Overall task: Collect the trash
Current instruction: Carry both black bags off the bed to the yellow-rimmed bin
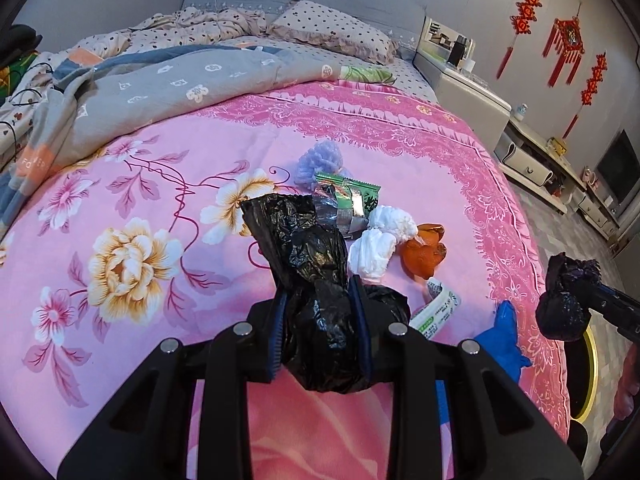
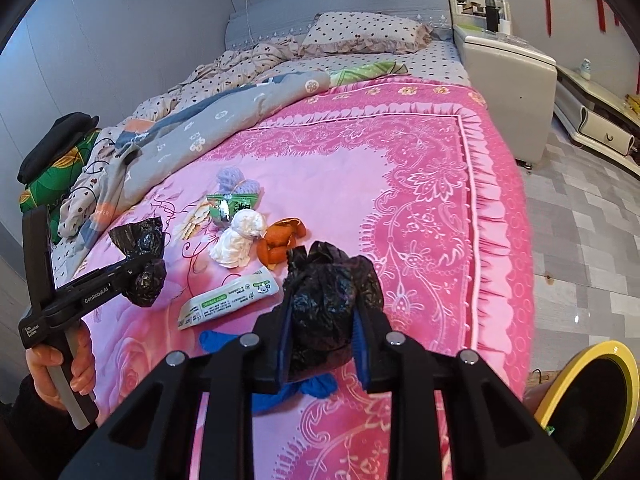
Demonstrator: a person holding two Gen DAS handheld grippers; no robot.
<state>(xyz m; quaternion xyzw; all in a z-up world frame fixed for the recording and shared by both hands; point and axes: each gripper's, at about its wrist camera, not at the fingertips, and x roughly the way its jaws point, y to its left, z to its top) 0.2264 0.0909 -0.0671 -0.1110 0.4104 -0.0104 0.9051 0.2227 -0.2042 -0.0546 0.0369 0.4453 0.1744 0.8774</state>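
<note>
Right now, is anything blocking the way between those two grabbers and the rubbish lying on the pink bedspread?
Only their own load: the left gripper and right gripper each have jaws shut on a black plastic bag. The tissues and orange peel lie uncovered.

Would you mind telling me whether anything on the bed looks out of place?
Yes: trash lies in a cluster on the pink bedspread: a green wrapper, white tissue wads, orange peel, a wipes packet and a blue glove.

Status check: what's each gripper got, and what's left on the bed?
Left gripper shut on black bag. Right gripper shut on its own bag bunch. Tissues, peel, wrappers uncollected.
</note>
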